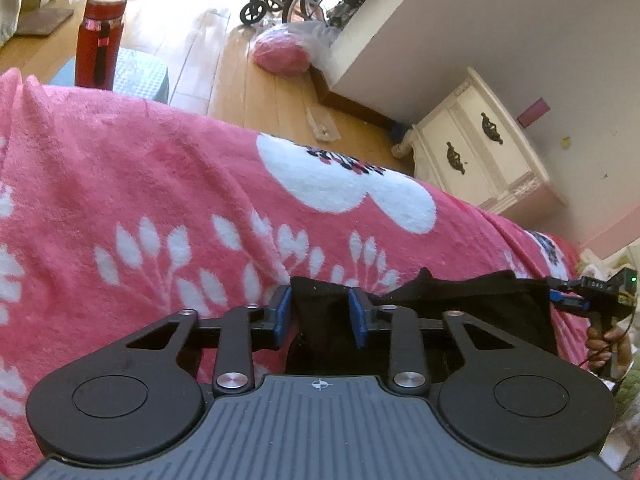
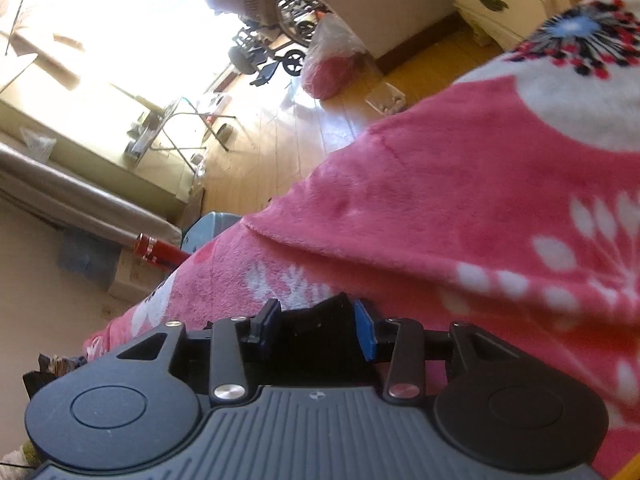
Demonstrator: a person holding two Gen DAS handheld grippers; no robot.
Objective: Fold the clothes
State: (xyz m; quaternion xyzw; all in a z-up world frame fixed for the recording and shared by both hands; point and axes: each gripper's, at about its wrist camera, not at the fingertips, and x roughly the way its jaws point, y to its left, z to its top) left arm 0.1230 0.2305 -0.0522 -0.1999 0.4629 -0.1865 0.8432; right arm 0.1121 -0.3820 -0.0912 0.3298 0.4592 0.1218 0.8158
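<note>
Pink fleece blanket (image 1: 168, 184) fills most of your left wrist view, white leaf and flower print on it. Far left, a red bottle (image 1: 100, 36) stands upright on a blue-white stool (image 1: 140, 72) beyond the blanket's edge. Centre bottom, your left gripper (image 1: 320, 316) has its blue pads (image 1: 283, 314) set apart with a bunch of the black garment (image 1: 460, 300) between them; cannot tell if it's pinched or just sitting there. The garment runs right across the blanket to your right gripper (image 1: 576, 300), seen side-on at the frame edge with a hand (image 1: 608, 346) on its grip. A cream nightstand (image 1: 480, 148) stands on the wood floor behind.

Right wrist view: the bottle (image 2: 160, 252) shows at left, tilted by the camera roll. Right gripper (image 2: 318, 332) is low centre, fingers apart, black fabric (image 2: 316, 320) bunched between the pads (image 2: 366, 332); grip not confirmable either. Blanket (image 2: 460, 200) fills the right side.
</note>
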